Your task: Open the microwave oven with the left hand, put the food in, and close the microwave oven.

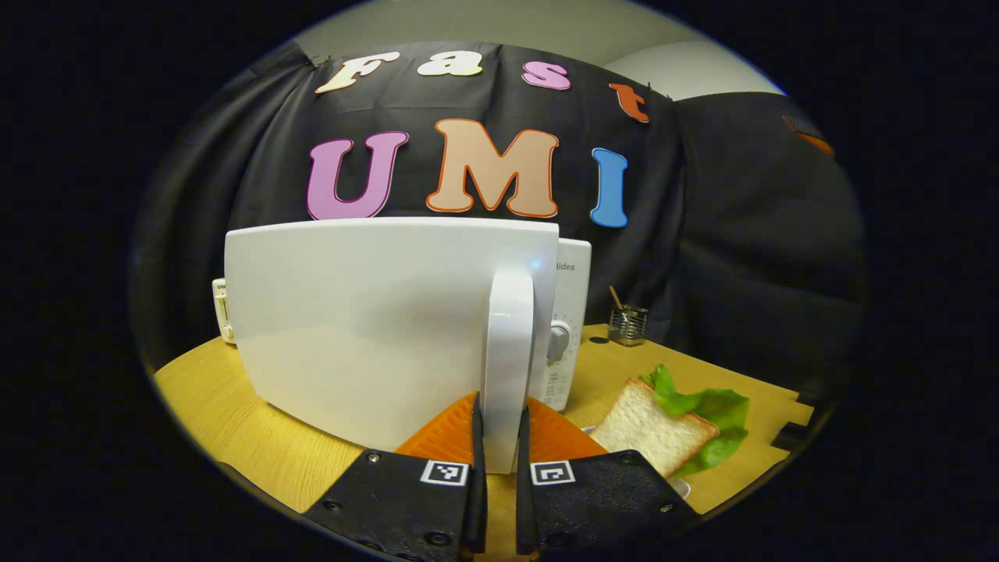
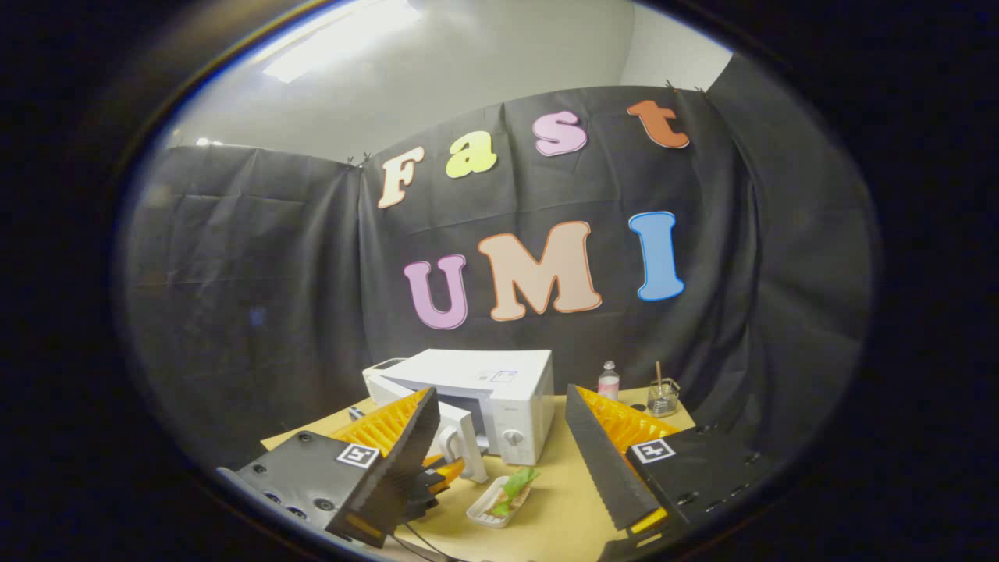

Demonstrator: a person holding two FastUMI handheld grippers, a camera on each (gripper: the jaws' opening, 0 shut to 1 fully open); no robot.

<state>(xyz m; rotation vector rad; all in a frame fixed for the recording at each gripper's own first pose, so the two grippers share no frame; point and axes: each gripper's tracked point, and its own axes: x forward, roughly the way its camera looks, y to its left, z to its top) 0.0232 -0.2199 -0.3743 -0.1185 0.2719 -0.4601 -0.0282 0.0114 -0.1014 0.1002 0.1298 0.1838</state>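
Observation:
The white microwave [image 1: 568, 297] stands on the wooden table with its door [image 1: 359, 328] swung partly open toward me. My left gripper [image 1: 499, 421] is shut on the door's upright white handle [image 1: 509, 351], one finger on each side. A sandwich [image 1: 663, 428] of white bread and green lettuce lies on a small white tray to the right of the door. In the right gripper view, my right gripper [image 2: 499, 396] hangs open and empty above the table's near side. Below it lie the microwave [image 2: 488, 378], the handle [image 2: 462, 445] and the sandwich [image 2: 511, 490] on its tray [image 2: 482, 511].
A wire cup [image 1: 628, 324] with a stick in it stands at the back right of the wooden table [image 1: 234, 421]. In the right gripper view a small bottle [image 2: 608, 381] stands next to the cup [image 2: 662, 398]. Black cloth walls close the booth behind and on both sides.

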